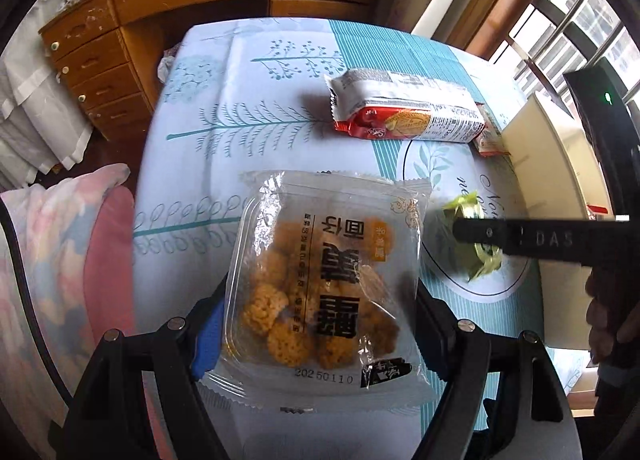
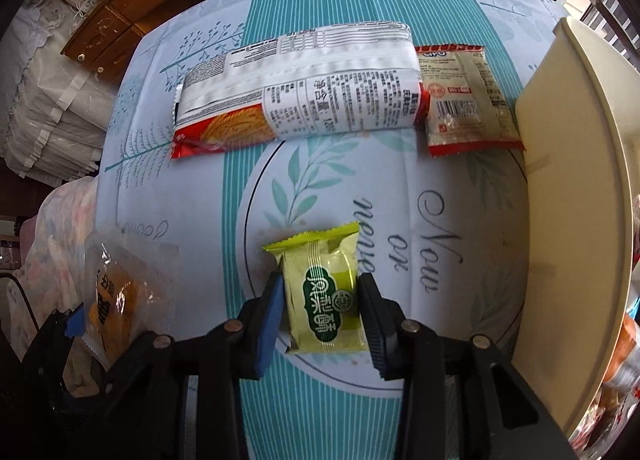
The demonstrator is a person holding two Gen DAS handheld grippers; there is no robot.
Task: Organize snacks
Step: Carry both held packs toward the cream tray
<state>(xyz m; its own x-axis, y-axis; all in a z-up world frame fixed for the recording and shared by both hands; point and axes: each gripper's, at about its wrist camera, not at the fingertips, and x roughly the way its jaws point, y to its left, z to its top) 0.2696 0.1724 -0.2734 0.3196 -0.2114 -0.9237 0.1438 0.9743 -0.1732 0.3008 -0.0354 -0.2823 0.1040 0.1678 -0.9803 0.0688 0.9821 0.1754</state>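
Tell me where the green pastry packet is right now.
In the right wrist view the green pastry packet sits low and central, clamped between the right gripper fingers, over the tablecloth's circle print.

You have a clear pack of golden puffed bites [image 1: 320, 292], flat and see-through, with black writing on it; it is held up off the desk. You also have a small green cake pack [image 2: 326, 300], shiny, with white and dark green writing, held upright. A long white and red biscuit pack [image 2: 296, 91] lies flat on the desk toward its far edge. A small red and white sachet [image 2: 468, 99] lies flat just beside the long pack's right end, its edge tucked under it, by the desk's right edge.
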